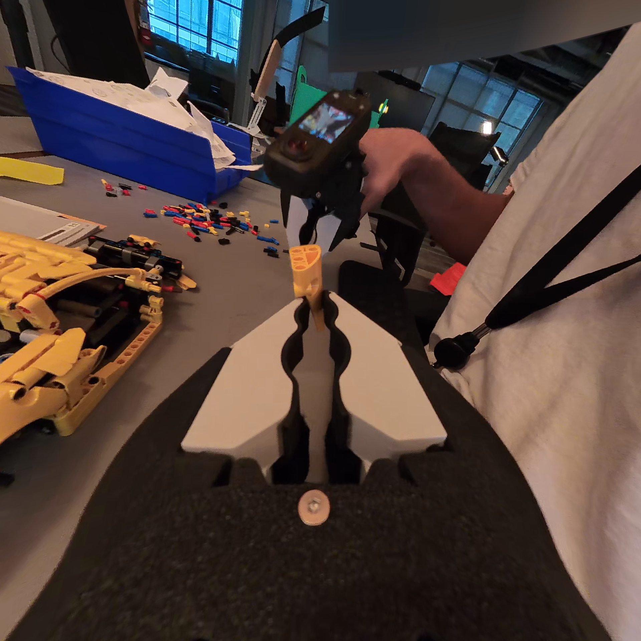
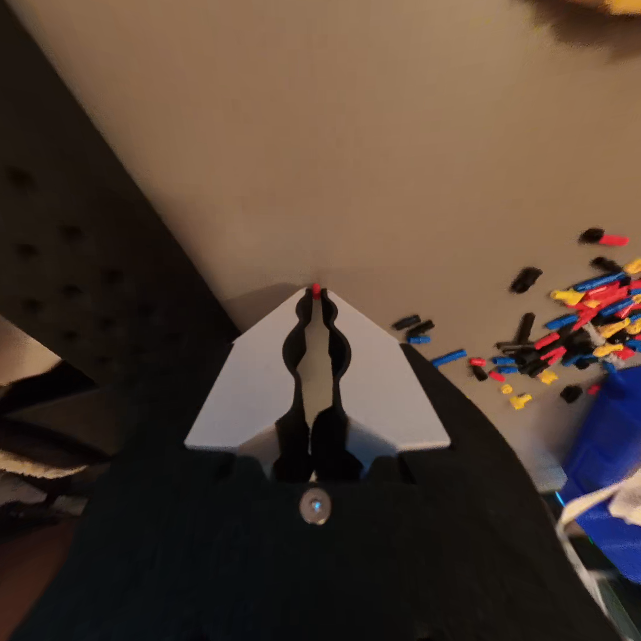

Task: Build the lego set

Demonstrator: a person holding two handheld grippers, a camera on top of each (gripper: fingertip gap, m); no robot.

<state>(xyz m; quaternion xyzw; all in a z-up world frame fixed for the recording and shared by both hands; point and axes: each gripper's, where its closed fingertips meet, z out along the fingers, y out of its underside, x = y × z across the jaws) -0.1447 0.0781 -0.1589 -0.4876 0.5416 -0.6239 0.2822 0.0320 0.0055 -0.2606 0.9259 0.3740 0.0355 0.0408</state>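
The left gripper (image 1: 315, 305) has its jaws pinching a yellow plastic lego panel piece with round holes (image 1: 306, 267), held above the grey table (image 1: 225, 305) near the scattered pile of small red, blue, black and yellow lego pins (image 1: 211, 222). The right gripper (image 2: 315, 295) has its jaws pinching a tiny red lego pin (image 2: 316, 288) beside that pile.

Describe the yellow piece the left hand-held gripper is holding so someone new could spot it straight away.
Start at the big yellow lego model on the grey table, then look right to the left hand-held gripper with white fingers. The yellow panel piece stands pinched at their tips. Unlike the small loose pins scattered behind, it is larger, held off the table, with round holes in its end.
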